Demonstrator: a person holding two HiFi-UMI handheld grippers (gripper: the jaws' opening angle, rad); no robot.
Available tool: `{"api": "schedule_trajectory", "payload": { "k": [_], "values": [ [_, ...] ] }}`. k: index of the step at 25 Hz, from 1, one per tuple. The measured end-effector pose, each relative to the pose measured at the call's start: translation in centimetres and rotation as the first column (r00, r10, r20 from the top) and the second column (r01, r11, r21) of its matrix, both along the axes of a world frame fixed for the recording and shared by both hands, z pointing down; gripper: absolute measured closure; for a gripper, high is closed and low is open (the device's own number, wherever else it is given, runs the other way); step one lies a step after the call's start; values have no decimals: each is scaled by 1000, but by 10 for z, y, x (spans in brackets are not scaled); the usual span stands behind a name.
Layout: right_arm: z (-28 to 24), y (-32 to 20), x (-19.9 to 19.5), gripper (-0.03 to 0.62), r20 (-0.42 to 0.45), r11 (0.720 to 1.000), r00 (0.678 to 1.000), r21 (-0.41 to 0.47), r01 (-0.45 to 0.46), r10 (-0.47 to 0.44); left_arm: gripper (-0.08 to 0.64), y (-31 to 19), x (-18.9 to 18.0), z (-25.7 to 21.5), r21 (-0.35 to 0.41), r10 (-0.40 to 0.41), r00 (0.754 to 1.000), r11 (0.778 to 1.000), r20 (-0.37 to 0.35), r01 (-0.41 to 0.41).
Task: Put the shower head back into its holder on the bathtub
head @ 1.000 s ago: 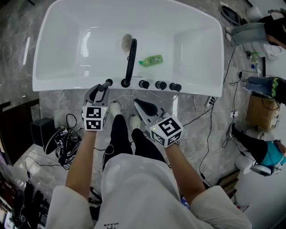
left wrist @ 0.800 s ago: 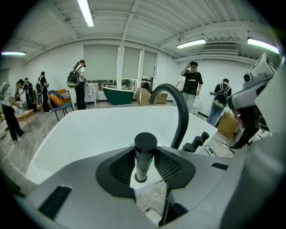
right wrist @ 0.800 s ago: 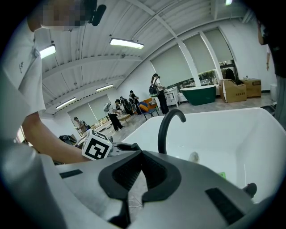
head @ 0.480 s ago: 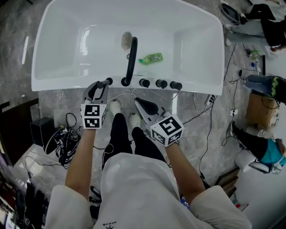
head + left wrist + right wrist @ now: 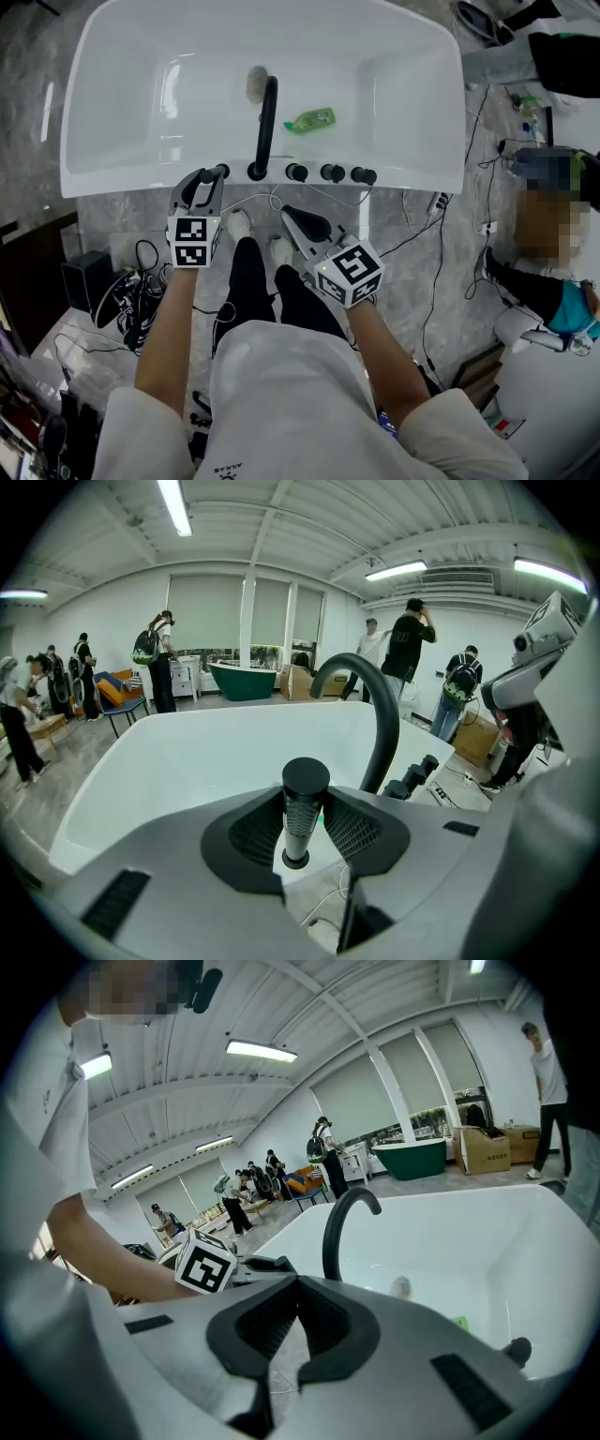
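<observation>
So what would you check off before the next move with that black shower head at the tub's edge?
1. Grip: the left gripper has its pads on both sides of the shower head: ok.
2. Shower head standing upright: ok.
3. Shower head fully seated in the holder, the black ring at its foot: cannot tell, as how deep it sits isn't visible.
4. Faucet apart from the shower head, so nothing gets knocked: ok.
5. Right gripper out of the way, with its jaws together, empty and held short of the bathtub rim: ok.
</observation>
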State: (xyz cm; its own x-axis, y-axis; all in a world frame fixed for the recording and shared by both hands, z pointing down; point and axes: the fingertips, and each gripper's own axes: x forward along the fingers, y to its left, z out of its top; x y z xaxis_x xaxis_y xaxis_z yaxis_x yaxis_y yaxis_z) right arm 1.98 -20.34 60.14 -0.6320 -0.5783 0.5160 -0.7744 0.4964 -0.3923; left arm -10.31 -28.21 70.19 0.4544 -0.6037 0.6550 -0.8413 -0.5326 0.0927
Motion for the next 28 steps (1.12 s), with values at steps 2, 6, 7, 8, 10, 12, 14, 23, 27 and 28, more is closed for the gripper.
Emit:
{"api": "schedule_trajectory", "payload": {
  "k": [2, 6, 7, 8, 10, 12, 14, 23, 27, 28],
  "values": [
    [1, 0, 1, 577, -1, 1000, 1000, 0, -5, 5, 419, 1, -1, 3, -5, 10, 1000, 1000, 10, -10],
    [0, 0, 2, 577, 3, 1000, 1000, 1, -9, 9, 419, 6, -2, 9, -21, 11, 1000, 1000, 11, -11],
    [0, 0, 3, 577, 4, 1000, 1000, 0, -10, 10, 419, 6, -2, 10, -23, 11, 1000, 1000, 13, -11],
    [0, -1, 4, 575, 4, 1000, 1000, -1, -11, 11, 419, 6, -1, 11, -26, 12, 1000, 1000, 16, -11],
    [0, -2, 5, 577, 3, 1000, 1000, -7, -10, 10, 419, 5, 1, 13, -32, 13, 1000, 999, 22, -13],
    [1, -3, 6, 577, 3, 1000, 1000, -9, -9, 9, 419, 4, 1, 17, -36, 13, 1000, 999, 28, -12],
    [2, -4, 7, 577, 3, 1000, 1000, -8, -10, 10, 419, 4, 0, 22, -41, 14, 999, 999, 36, -13],
    [-1, -1, 11, 577, 3, 1000, 1000, -1, 0, 0, 419, 3, 6, 21, -44, 15, 999, 999, 33, -13],
    [-6, -1, 8, 575, 13, 1000, 1000, 17, 18, -19, 357, 4, 9, 23, -65, 7, 1000, 998, 28, -5],
    [-8, 0, 7, 575, 16, 999, 1000, 22, 24, -24, 339, 6, 9, 24, -73, 7, 1000, 997, 31, -5]
  ]
}}
